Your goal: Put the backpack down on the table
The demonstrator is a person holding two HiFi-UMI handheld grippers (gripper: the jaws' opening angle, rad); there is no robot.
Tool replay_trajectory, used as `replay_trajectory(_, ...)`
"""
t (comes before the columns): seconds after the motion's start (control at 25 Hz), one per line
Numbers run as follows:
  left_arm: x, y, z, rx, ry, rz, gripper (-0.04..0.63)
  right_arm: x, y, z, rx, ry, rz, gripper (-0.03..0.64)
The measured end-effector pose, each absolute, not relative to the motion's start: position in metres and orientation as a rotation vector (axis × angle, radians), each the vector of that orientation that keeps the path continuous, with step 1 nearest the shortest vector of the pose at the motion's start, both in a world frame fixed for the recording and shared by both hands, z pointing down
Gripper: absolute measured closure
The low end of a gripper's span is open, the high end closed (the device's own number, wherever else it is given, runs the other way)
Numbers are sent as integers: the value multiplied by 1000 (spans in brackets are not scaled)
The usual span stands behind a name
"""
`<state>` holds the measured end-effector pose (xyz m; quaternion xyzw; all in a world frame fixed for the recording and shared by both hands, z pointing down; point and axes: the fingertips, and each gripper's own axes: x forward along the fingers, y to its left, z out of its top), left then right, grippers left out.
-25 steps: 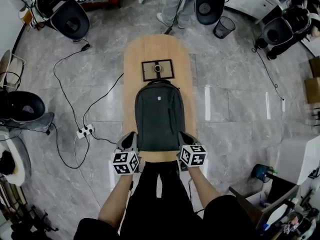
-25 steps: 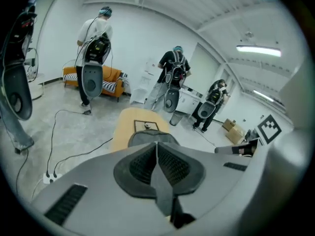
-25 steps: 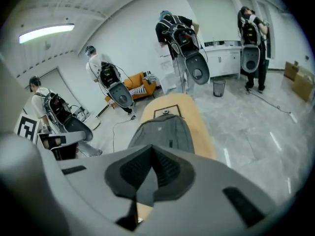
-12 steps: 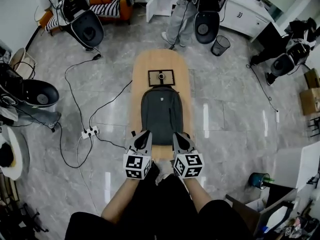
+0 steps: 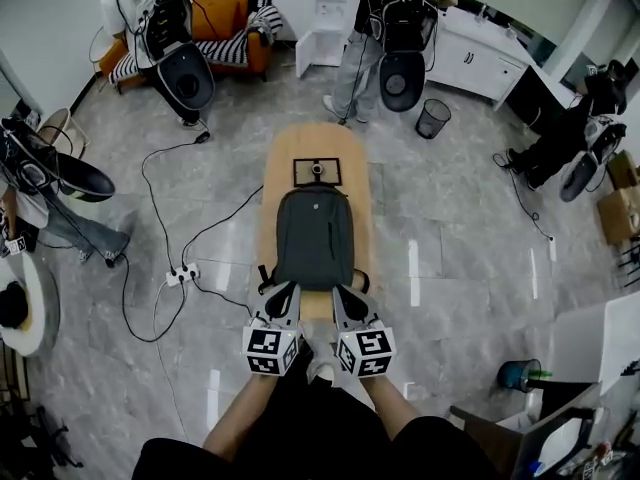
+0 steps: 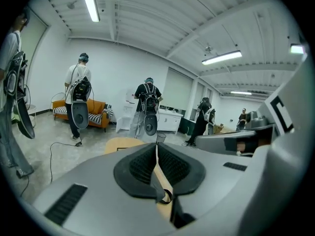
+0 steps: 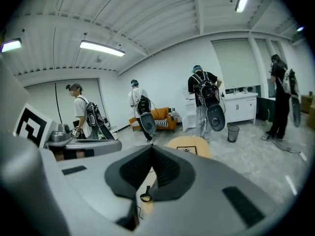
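The dark grey backpack (image 5: 314,233) lies flat along the oval wooden table (image 5: 285,148), with its top toward the far end. Both grippers hover side by side over the table's near end, at the bag's bottom edge. My left gripper (image 5: 284,290) (image 6: 156,146) is shut, and a thin dark strap end (image 6: 162,191) with a loop hangs from between its pads. In the same way my right gripper (image 5: 340,292) (image 7: 151,149) is shut, with a strap loop (image 7: 145,197) dangling below its pads. Curved shoulder straps (image 5: 263,274) show at the bag's near corners.
A black-framed square (image 5: 317,171) with a small round object lies on the table's far end. Several people wearing gear stand around the room. A power strip (image 5: 182,273) and cables run over the floor at the left. A bin (image 5: 432,118) stands at the far right.
Both grippers left the backpack's near corners, came in toward each other and rose. The head view has pulled back and now shows more of the room. The backpack still lies on the table.
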<state>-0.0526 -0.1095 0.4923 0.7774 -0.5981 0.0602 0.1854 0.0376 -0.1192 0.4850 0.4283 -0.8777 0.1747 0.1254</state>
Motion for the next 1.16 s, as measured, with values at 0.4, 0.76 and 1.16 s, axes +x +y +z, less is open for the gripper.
replay_trajectory(0.4,-24,-59,466,2248,-1738,216,572,57,-63,479,1219,-2582,490,607)
replay_trajectory(0.76,-5,-46,462,2253,-1724,198,572,68,-50,476,1223,-2597,482,607)
replay_trajectory(1.16,-4,-49,462,2248,-1718,183,572,68,-49,472,1227,-2599,484,607)
